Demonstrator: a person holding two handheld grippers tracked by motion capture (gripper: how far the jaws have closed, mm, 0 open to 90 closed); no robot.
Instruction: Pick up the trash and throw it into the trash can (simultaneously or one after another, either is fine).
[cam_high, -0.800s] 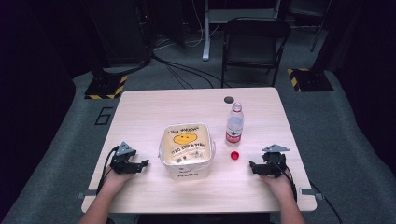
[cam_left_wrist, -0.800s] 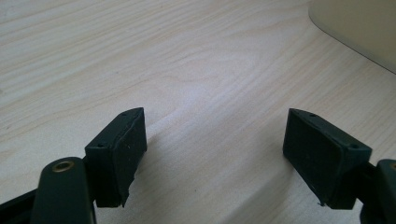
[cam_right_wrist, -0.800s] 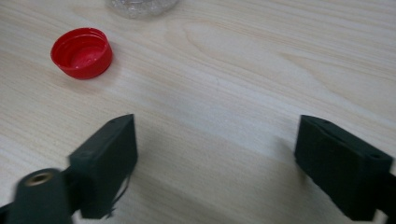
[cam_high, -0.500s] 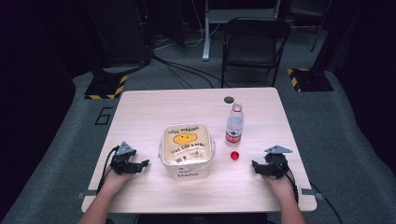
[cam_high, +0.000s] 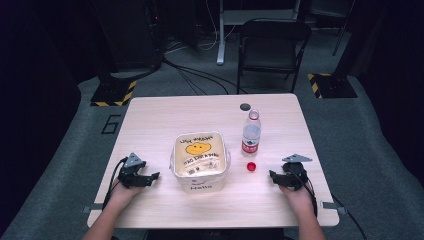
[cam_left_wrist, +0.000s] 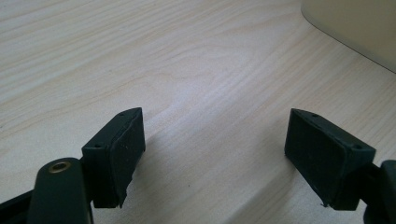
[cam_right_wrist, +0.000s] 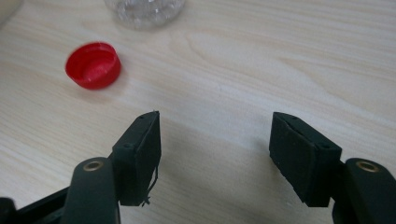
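Resting on the desk (cam_high: 165, 115), both the left gripper (cam_left_wrist: 212, 154) and right gripper (cam_right_wrist: 215, 154) have jaws apart, empty. The red cap (cam_right_wrist: 93, 65) lies ahead-left of the right jaws, the uncapped water bottle (cam_high: 251, 133) beyond; probably grasp the cap squarely by its rim.
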